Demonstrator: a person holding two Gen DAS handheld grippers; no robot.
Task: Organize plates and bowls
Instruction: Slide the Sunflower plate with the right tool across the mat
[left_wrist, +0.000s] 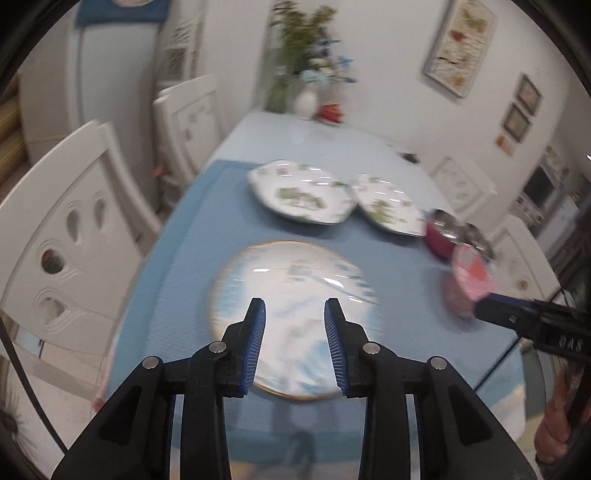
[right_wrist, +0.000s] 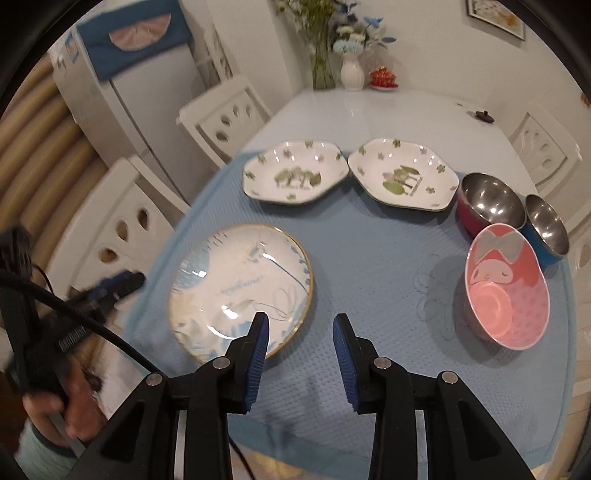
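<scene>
On the blue mat (right_wrist: 369, 266) covering the surface, nothing was stacked yet. The round plate (right_wrist: 240, 288) sat lower left, two leaf plates (right_wrist: 291, 173) above, and the pink bowl (right_wrist: 506, 288) and steel bowls (right_wrist: 491, 203) at right. The left claw (left_wrist: 294, 314) and right claw (right_wrist: 301, 328) were narrowly open, holding nothing.

round plate (right_wrist: 242, 291): white, pale-blue floral pattern, gold rim
hexagonal dishes (right_wrist: 293, 171): white, green leaf and tree motifs
cartoon bowl (right_wrist: 506, 286): pink, grey bow
steel bowls (right_wrist: 489, 205): magenta and blue outsides
mat (right_wrist: 369, 258): light blue
</scene>
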